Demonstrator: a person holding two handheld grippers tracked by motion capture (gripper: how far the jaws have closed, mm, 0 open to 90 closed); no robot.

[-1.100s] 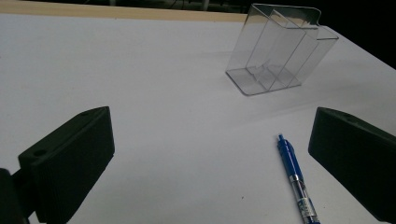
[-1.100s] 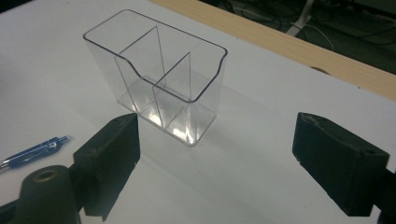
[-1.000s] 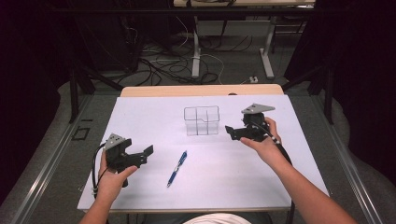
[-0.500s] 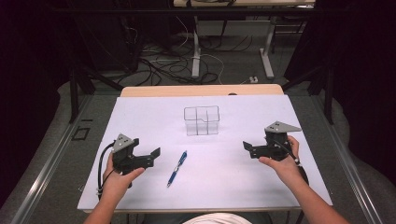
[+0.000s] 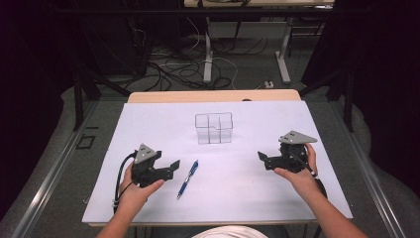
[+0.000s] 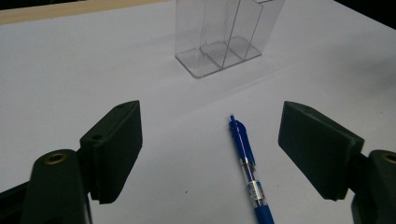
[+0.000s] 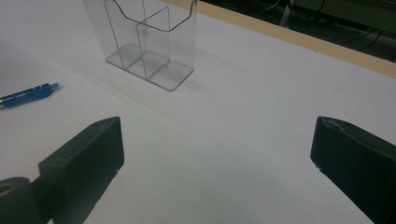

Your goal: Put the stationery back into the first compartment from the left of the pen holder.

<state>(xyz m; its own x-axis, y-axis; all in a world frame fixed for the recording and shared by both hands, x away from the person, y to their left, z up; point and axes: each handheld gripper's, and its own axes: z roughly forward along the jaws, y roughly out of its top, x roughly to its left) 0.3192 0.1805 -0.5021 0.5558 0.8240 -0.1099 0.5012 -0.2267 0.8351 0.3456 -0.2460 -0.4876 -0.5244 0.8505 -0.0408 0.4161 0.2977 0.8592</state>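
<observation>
Both my tongs are spread, empty; left gripper [image 5: 171, 166] just beside pen [image 5: 187, 178]; a skewed pinch could roll it from the organizer [image 5: 214, 128]; right gripper [image 5: 262, 158] idle.

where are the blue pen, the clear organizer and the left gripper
blue pen [image 5: 187, 179], high view, mid barrel
clear organizer [image 5: 214, 128], high view, front wall
left gripper [image 5: 171, 167], high view, between its open jaw tips

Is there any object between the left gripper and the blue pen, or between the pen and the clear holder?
Nothing visible. The left gripper is open with only bare white table ahead of the pen. Between the pen and the clear holder the surface is also bare.
</observation>
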